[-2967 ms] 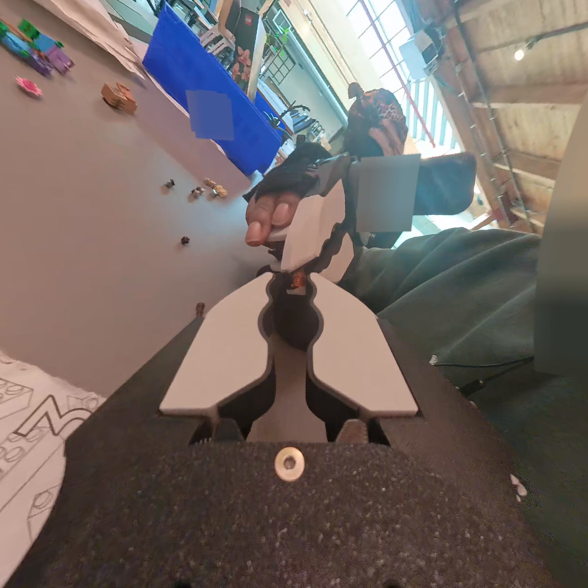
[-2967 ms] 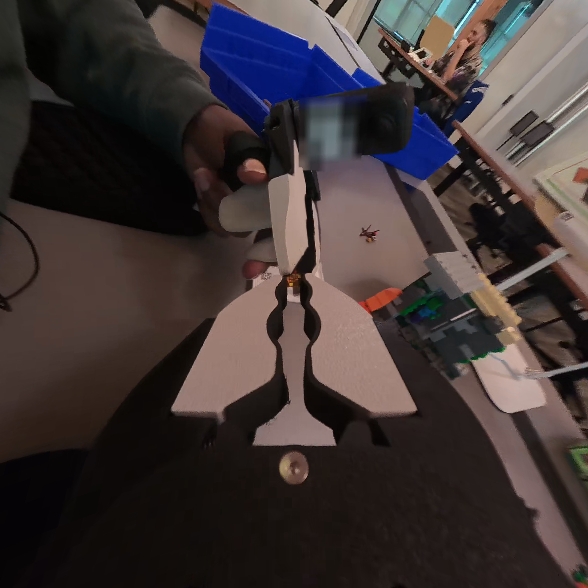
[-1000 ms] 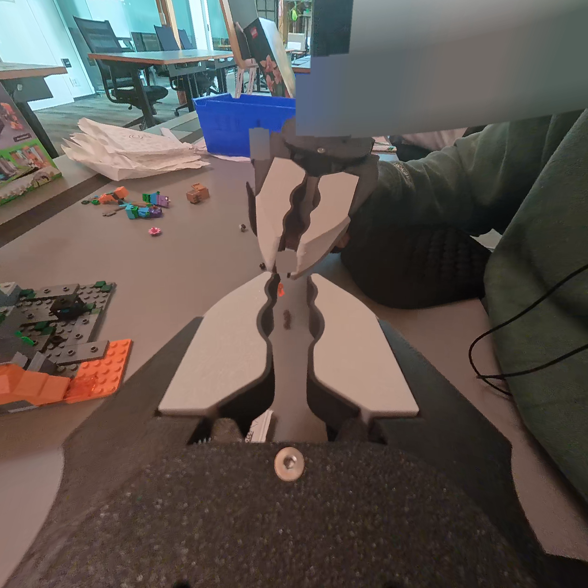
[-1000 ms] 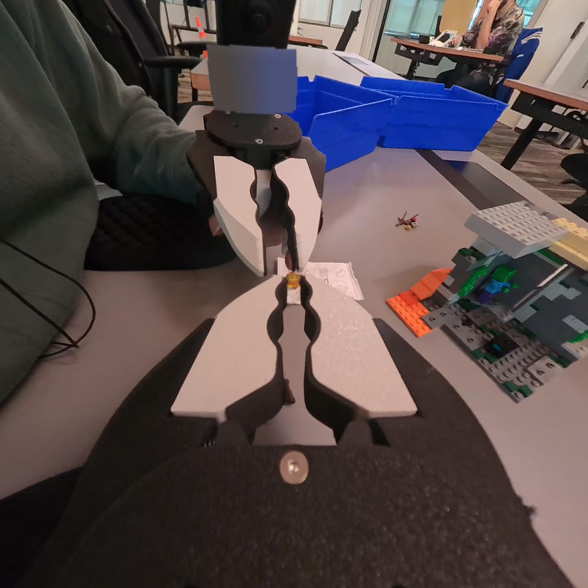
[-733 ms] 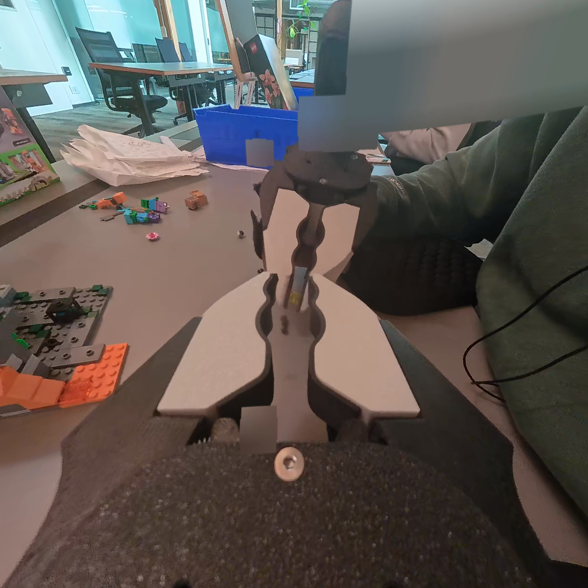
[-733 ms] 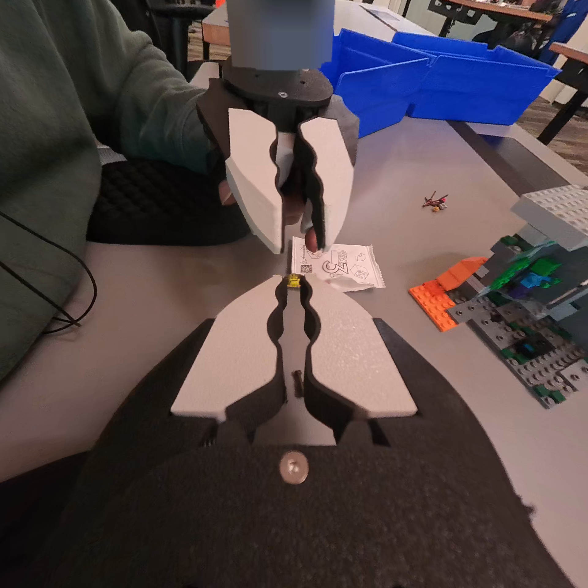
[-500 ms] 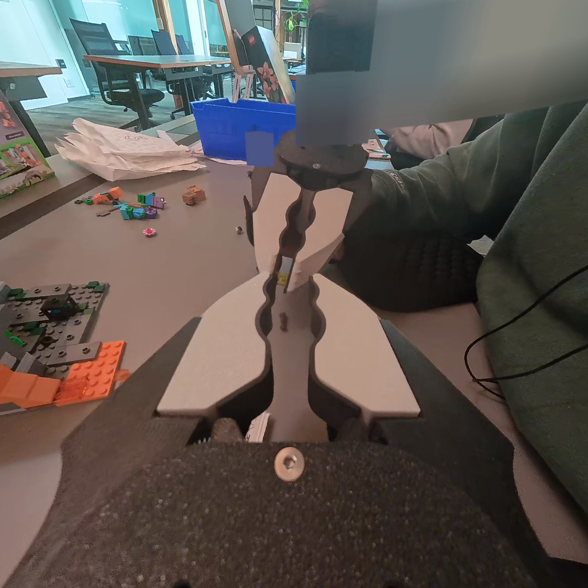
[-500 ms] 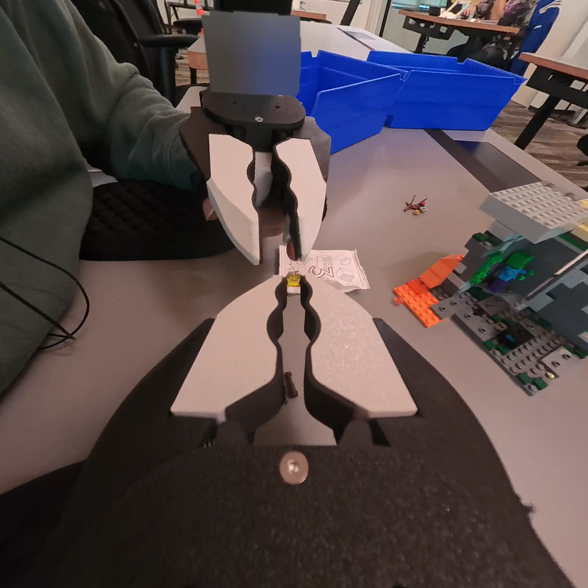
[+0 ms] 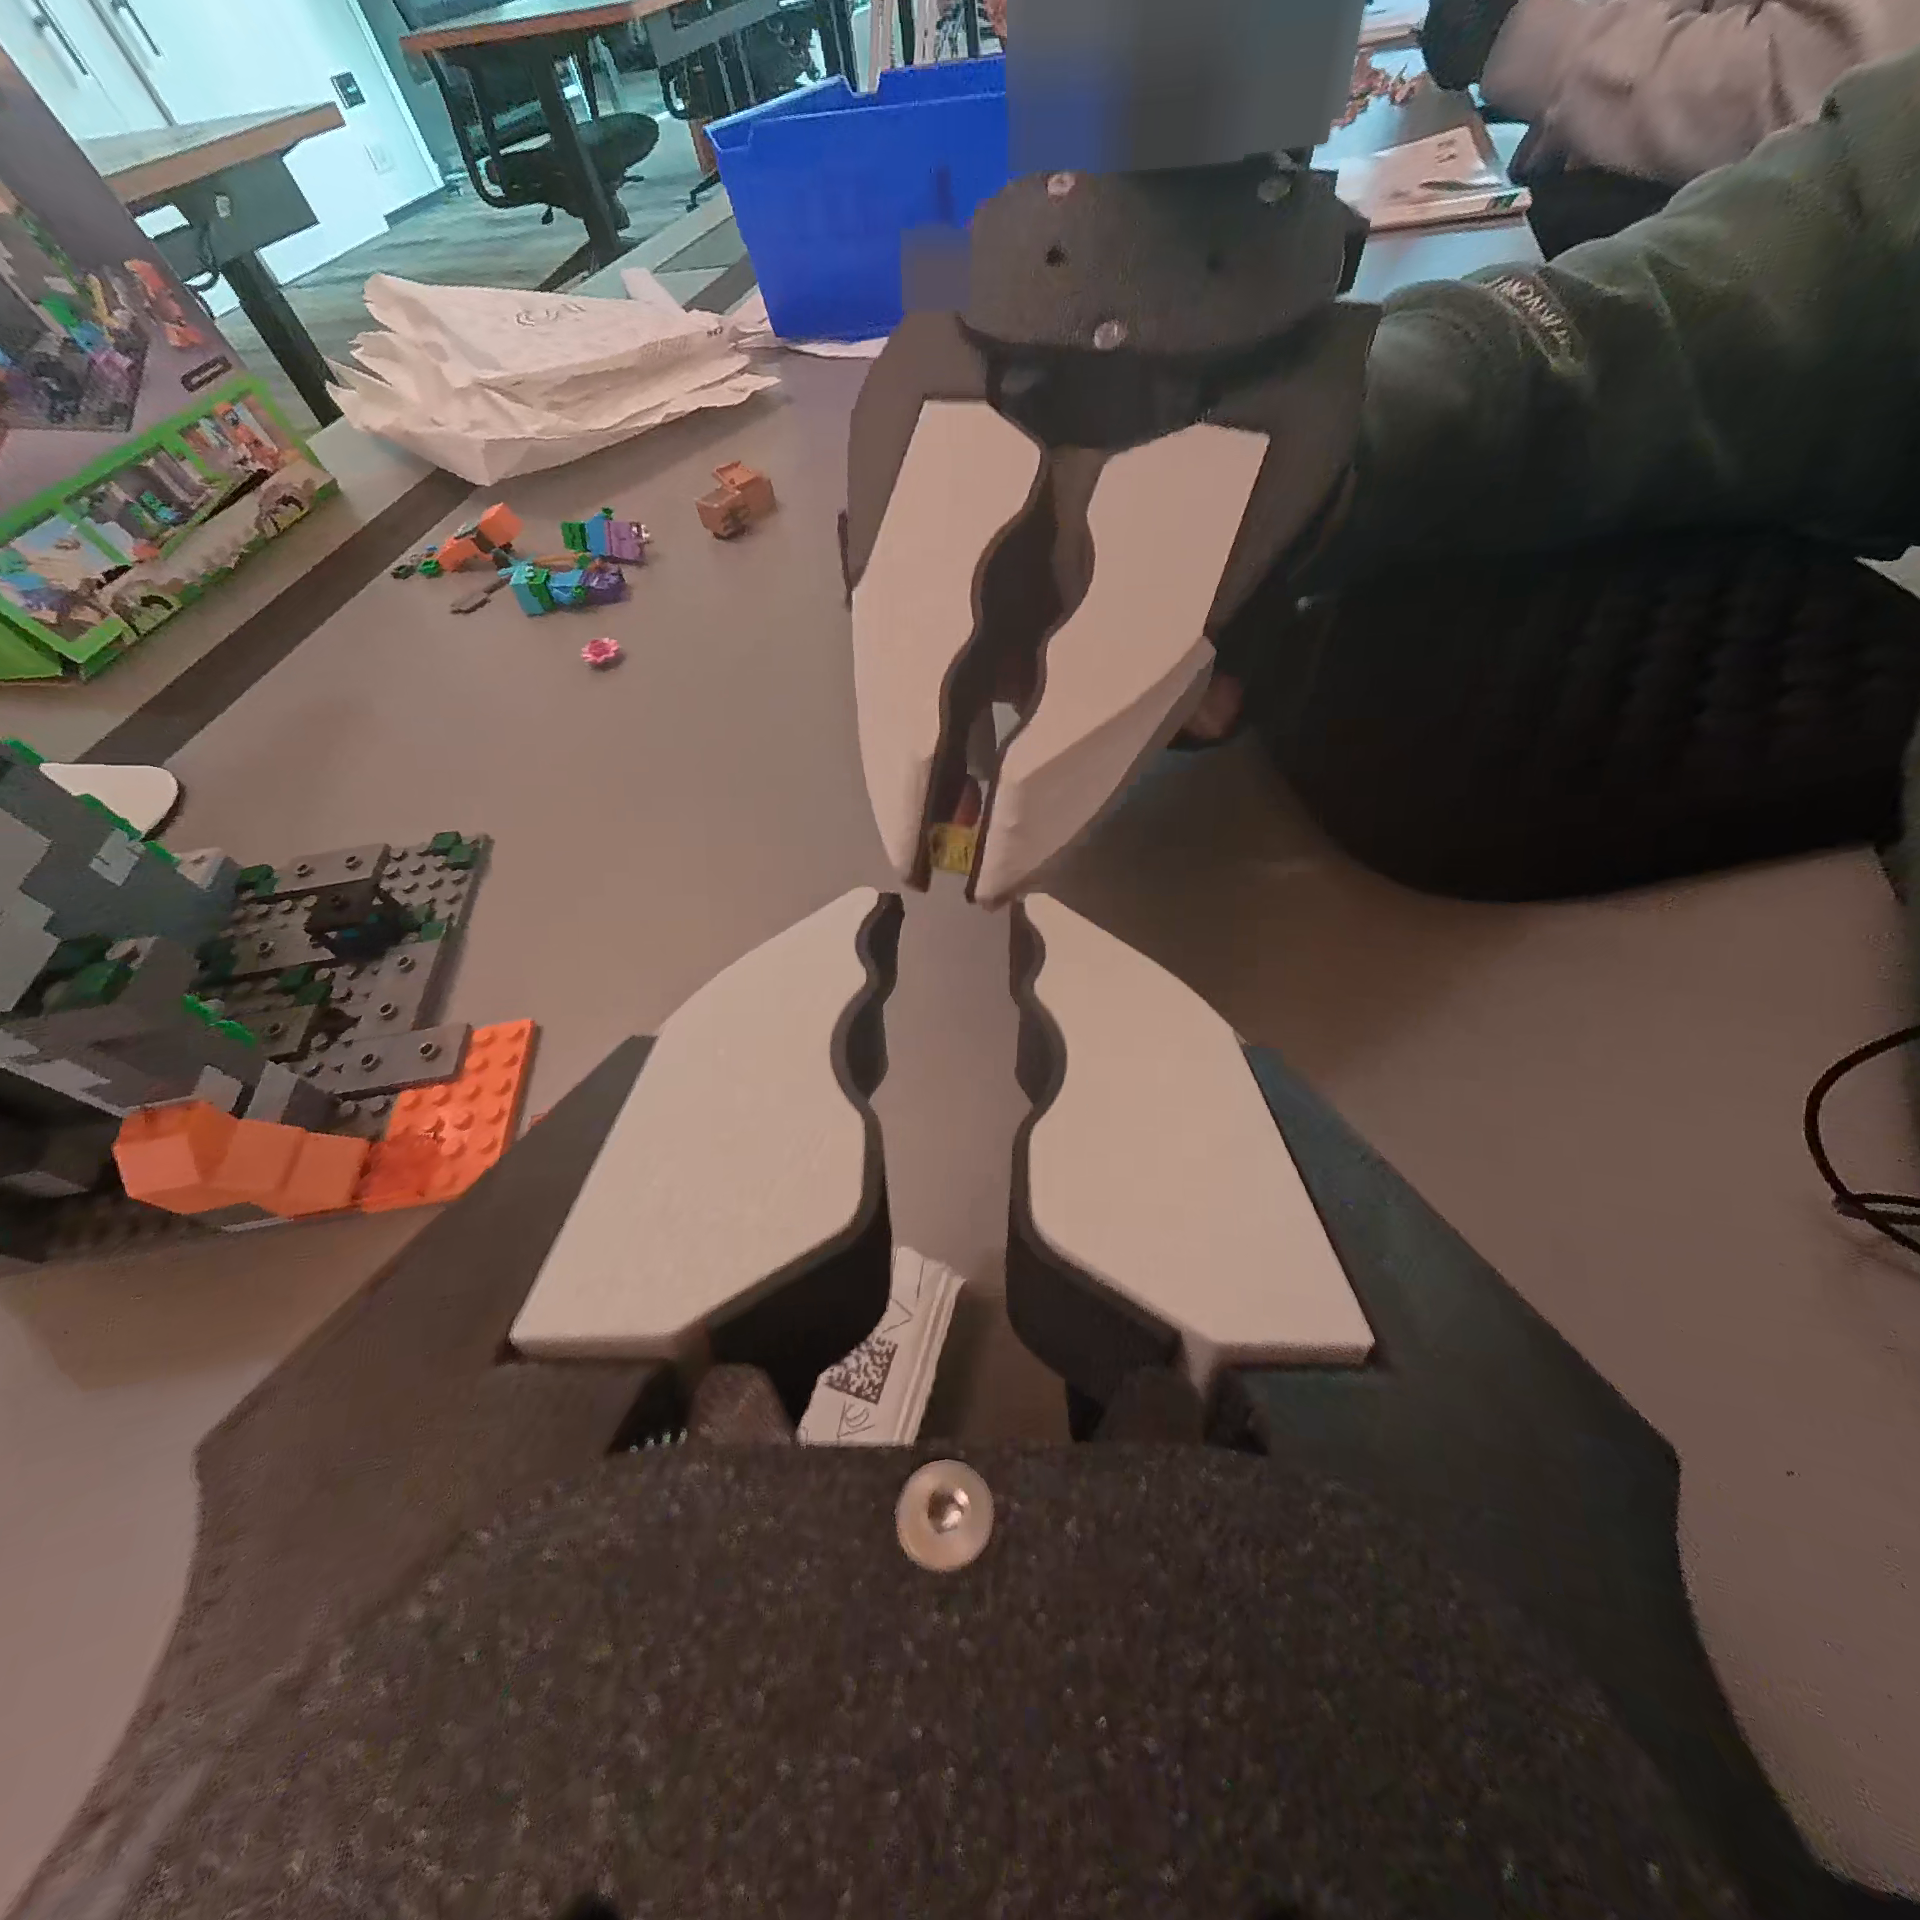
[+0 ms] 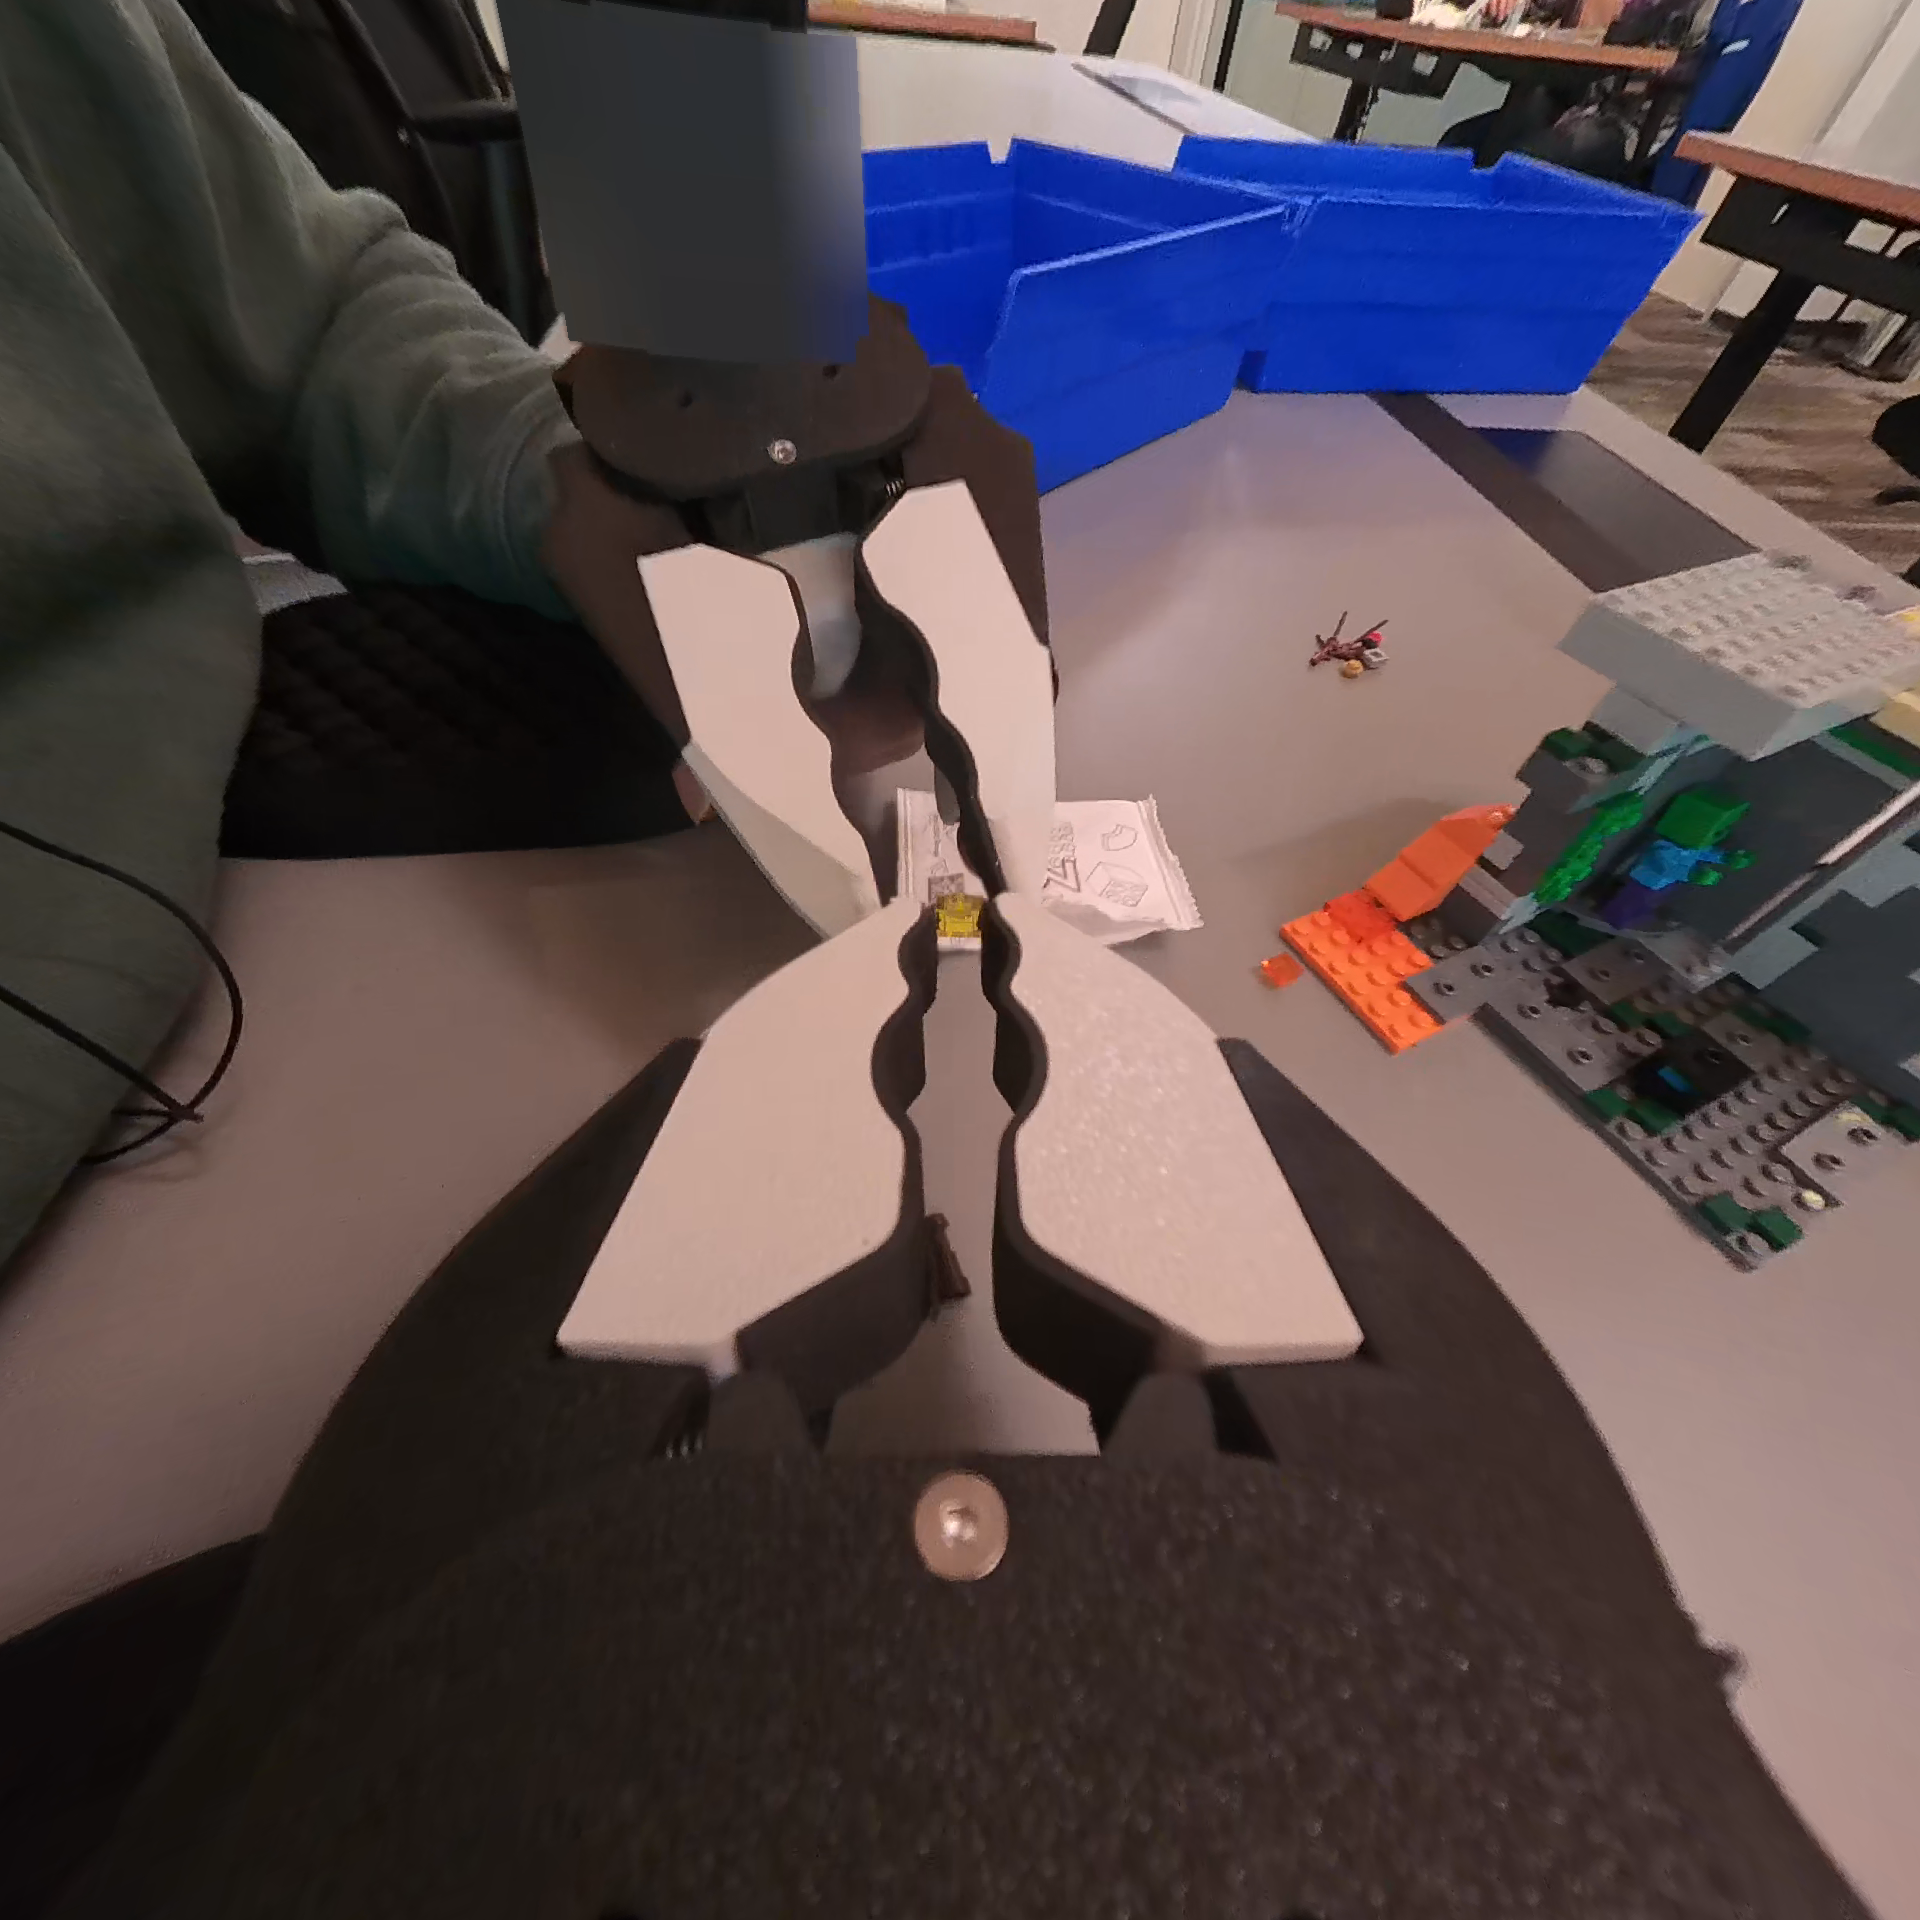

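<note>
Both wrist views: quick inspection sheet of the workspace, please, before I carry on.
Surface: grey table, no spills seen.
Job's things: small yellow piece pinched by the right gripper; grey, green and orange brick build standing beside.
Clutter: loose bricks, white paper bags, printed sachet, blue bins, small dark piece on the table.
Grippers: left gripper open, empty, tips nearly meeting the right gripper's.
Cables: black cable lying by the green sleeve.
Surroundings: desks and office chairs behind.

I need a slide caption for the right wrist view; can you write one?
Right gripper pinches a tiny yellow brick tip-to-tip with the left gripper, above a grey table.
</note>
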Tool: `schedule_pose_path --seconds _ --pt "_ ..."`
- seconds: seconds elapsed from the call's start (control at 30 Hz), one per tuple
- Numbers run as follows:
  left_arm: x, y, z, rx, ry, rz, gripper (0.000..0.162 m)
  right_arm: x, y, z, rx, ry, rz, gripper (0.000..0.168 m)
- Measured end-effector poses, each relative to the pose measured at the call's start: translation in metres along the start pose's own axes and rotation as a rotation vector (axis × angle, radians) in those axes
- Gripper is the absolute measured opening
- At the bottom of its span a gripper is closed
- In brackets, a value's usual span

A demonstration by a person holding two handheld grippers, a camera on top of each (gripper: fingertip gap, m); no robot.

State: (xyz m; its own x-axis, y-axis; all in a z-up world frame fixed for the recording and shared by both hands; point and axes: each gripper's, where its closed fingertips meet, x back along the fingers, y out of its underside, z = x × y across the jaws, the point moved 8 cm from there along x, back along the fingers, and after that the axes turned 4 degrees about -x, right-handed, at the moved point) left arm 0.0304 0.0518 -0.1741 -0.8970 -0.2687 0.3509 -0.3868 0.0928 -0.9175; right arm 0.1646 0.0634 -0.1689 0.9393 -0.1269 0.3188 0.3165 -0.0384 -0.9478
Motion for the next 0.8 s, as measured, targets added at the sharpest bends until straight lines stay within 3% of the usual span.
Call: schedule_pose_path --seconds 0.5,0.6,0.63,0.8 --pt "0.0006 -0.0024 -0.0004 0.077 0.013 -0.019 0.023 -0.0031 0.0005 -0.0032 0.144 0.085 -0.006 0.007" --pt "-0.0014 -0.002 -0.0003 0.075 -0.007 -0.042 0.022 -0.0033 0.0018 -0.001 0.14 0.102 -0.017 0.007" --pt "-0.0023 -0.001 0.0004 0.07 -0.006 -0.051 0.012 -0.0037 0.0026 0.0 0.144 0.115 -0.025 0.007" --pt "-0.0044 0.0035 -0.001 0.004 -0.092 -0.117 0.017 -0.0053 0.0049 0.0007 0.145 0.119 -0.049 0.007"
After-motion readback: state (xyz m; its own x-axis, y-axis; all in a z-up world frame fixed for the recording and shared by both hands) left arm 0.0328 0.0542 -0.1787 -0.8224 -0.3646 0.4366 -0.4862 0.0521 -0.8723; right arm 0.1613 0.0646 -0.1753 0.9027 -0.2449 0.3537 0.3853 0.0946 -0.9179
